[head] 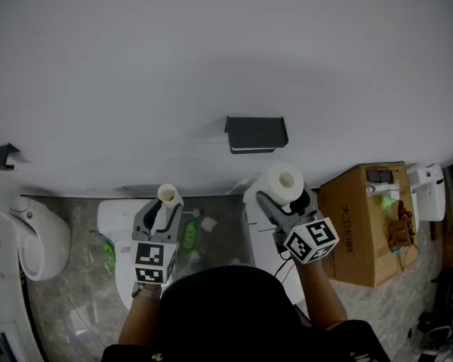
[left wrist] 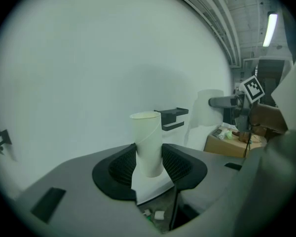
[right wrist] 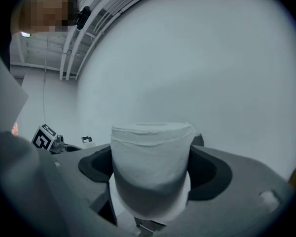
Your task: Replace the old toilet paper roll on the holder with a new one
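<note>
A black holder point(head: 257, 134) is fixed to the white wall, with no roll on it. My left gripper point(head: 166, 204) is shut on a bare cardboard tube point(head: 168, 194), held upright below and left of the holder. In the left gripper view the tube point(left wrist: 149, 142) stands between the black pads point(left wrist: 116, 169) of the left gripper point(left wrist: 150, 164), with the holder point(left wrist: 173, 117) behind it. My right gripper point(head: 285, 196) is shut on a full white toilet paper roll point(head: 285, 181) just below the holder's right end. The roll point(right wrist: 150, 162) fills the right gripper point(right wrist: 150, 179).
A white toilet point(head: 38, 236) stands at the left, under a small black wall hook point(head: 4, 155). A white bin point(head: 117, 225) sits below my left gripper. At the right are a cardboard box point(head: 366, 221) with small items on top and a white device point(head: 430, 191).
</note>
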`<state>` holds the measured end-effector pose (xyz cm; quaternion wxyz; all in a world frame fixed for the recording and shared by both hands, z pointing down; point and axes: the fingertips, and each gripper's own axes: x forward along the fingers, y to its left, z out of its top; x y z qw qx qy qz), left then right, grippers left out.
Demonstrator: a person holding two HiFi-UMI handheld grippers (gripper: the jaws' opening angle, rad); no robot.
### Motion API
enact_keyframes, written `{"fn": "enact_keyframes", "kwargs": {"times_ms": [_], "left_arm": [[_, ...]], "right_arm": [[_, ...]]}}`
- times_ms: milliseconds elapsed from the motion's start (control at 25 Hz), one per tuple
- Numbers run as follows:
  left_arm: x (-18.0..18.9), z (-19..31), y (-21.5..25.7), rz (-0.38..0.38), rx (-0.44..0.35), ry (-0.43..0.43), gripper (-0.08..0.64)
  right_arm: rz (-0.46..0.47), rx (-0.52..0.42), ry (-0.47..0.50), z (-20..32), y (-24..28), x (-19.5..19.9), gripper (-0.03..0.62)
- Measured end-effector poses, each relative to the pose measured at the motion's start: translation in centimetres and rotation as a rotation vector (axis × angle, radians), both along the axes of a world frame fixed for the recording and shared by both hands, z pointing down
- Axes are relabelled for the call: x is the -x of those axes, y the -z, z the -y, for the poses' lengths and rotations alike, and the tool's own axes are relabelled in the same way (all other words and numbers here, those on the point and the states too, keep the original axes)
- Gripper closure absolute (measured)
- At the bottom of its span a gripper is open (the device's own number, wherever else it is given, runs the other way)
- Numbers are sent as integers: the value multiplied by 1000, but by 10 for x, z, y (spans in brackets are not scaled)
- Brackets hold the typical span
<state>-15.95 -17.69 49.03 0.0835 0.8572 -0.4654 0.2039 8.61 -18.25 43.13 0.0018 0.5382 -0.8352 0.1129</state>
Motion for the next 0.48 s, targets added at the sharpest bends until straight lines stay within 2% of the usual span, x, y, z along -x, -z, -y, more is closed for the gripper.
{"fn": "enact_keyframes", "kwargs": {"times_ms": [200, 480], "left_arm": [[11, -4, 3, -6, 2, 49, 383], [31, 0, 10, 1, -26, 109, 383]], "right_arm": [[-36, -108, 49, 35, 48, 8, 163], [-57, -239, 66, 85, 107, 17, 163]]}}
